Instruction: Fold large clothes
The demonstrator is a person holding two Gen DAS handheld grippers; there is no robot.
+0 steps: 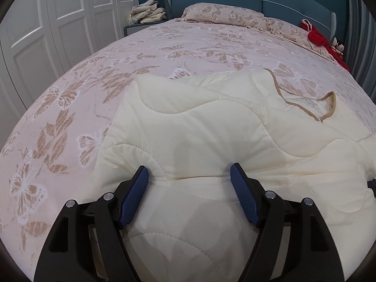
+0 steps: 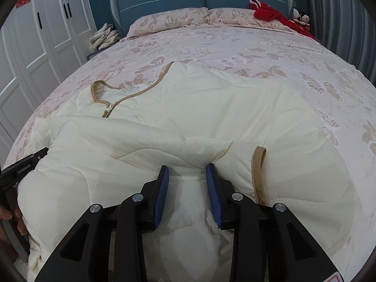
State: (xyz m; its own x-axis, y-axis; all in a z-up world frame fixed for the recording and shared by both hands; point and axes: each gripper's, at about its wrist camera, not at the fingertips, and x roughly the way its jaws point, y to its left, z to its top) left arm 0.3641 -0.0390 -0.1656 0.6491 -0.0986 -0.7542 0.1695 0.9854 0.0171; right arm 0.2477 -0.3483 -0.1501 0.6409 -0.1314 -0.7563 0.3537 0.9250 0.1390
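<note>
Cream jacket (image 2: 188, 122) lying partly folded on the near part of the bed (image 2: 270, 51), left gripper (image 1: 189, 175) spread wide over its near edge, right gripper (image 2: 187, 175) pinching a bunched fold, pillows (image 2: 178, 17) far.

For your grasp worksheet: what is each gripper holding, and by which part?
Right gripper pinches the cream jacket at a bunched fold on its near edge. Left gripper straddles the jacket's near edge, fingers apart, not gripping.
</note>
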